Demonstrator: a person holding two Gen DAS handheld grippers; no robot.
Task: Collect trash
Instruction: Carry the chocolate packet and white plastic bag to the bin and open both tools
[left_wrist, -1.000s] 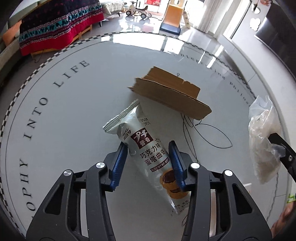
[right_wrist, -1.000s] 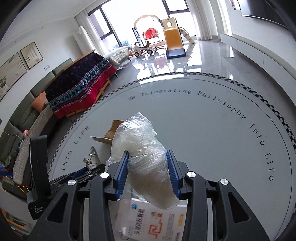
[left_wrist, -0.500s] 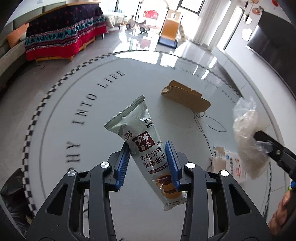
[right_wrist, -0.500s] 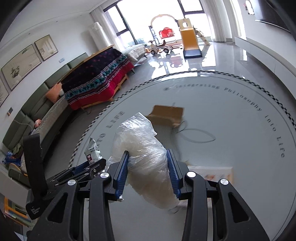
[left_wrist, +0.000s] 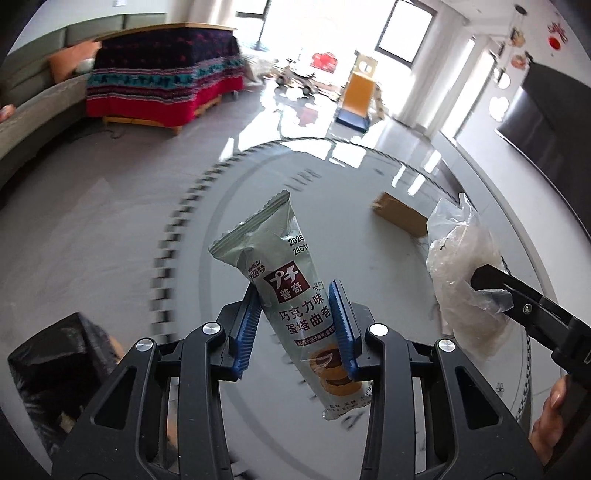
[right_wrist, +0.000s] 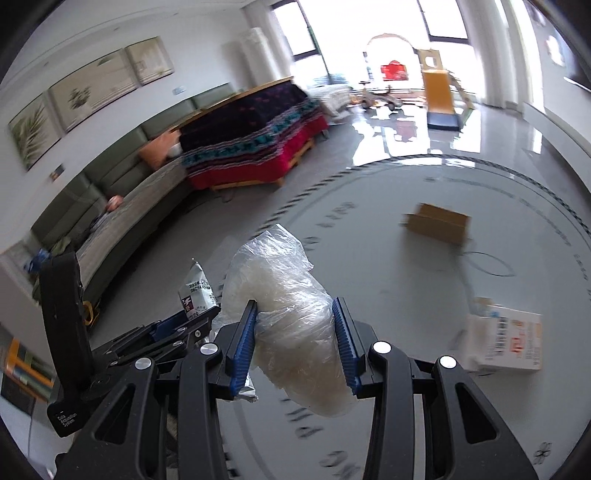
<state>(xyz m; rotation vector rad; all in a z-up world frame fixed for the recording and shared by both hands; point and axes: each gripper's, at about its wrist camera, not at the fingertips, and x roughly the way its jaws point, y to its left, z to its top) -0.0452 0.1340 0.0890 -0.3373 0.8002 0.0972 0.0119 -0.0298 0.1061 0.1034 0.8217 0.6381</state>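
Both grippers carry trash above the round table

The left gripper (left_wrist: 295, 325) is clenched on a grey-green snack wrapper (left_wrist: 291, 295) — the blue pads (left_wrist: 341, 321) pinch it across the middle, the crimped top tilting up and away to the left, the printed biscuit end hanging below the jaws. The right gripper (right_wrist: 295, 339) clamps a crumpled clear plastic bag (right_wrist: 291, 325), which bulges above and below its pads; from the left camera the same bag shows at the right edge. Both loads are held off the glossy table (right_wrist: 406, 295), where a cardboard piece (right_wrist: 437, 223) lies farther off and a white printed box (right_wrist: 506, 341) sits nearer — well apart. A black bag (left_wrist: 55, 369) shows low at the left
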